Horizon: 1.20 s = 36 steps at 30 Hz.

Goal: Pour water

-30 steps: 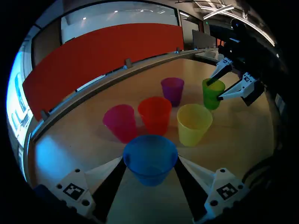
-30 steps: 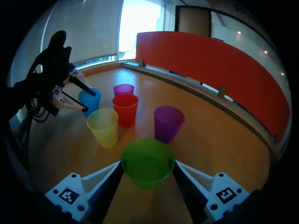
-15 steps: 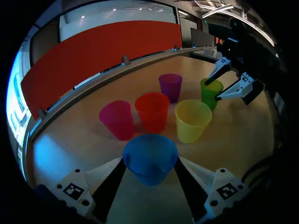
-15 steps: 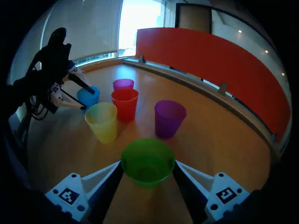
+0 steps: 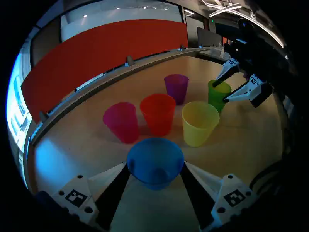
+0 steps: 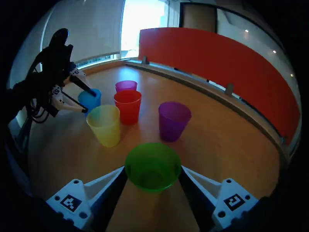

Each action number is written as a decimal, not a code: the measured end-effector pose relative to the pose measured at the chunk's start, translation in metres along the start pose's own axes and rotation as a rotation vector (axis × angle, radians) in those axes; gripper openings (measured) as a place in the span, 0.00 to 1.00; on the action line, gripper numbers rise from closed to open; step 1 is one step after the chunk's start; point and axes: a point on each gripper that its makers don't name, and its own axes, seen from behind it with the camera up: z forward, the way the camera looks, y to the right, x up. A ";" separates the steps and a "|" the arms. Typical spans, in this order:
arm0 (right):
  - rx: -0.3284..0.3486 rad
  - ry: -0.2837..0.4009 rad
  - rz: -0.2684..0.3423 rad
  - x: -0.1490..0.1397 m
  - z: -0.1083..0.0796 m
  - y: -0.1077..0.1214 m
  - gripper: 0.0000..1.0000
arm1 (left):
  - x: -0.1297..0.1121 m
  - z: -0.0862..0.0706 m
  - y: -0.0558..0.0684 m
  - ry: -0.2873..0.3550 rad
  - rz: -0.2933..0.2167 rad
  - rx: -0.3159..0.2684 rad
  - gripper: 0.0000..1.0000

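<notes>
Wooden tabletop (image 5: 251, 135), long red partition (image 5: 96, 50) running behind it. My left gripper (image 5: 155, 167) is pinching blue cup (image 5: 155, 159), both fingers tight on its sides, cup upright. Right gripper (image 6: 153, 168) same deal, clamped on green cup (image 6: 153, 163), also upright. On table between the two: yellow cup (image 5: 199, 123), red cup (image 5: 157, 114), pink cup (image 5: 121, 121), purple cup (image 5: 176, 88), all standing, bunched close. I can't tell if any cup has water in it.

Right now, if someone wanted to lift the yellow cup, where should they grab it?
Take the yellow cup by its upper wall, pinched across, coming in level from the side away from the red cup beside it. It stands upright and widens toward the rim, so a grip there likely won't slip.
</notes>
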 end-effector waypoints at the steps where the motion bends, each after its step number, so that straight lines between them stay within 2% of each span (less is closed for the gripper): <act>1: -0.002 0.000 0.002 -0.001 0.000 0.000 0.93 | 0.000 0.000 0.000 0.000 -0.001 0.000 0.87; 17: -0.002 -0.011 0.009 -0.013 -0.002 -0.003 0.97 | -0.012 0.000 -0.001 -0.010 -0.040 0.003 0.87; 24: -0.004 -0.017 0.012 -0.016 -0.003 -0.003 1.00 | -0.016 0.001 -0.002 -0.025 -0.040 0.005 0.88; 36: -0.030 -0.018 0.023 -0.025 -0.020 0.003 1.00 | -0.024 -0.014 -0.005 -0.038 -0.064 0.026 0.88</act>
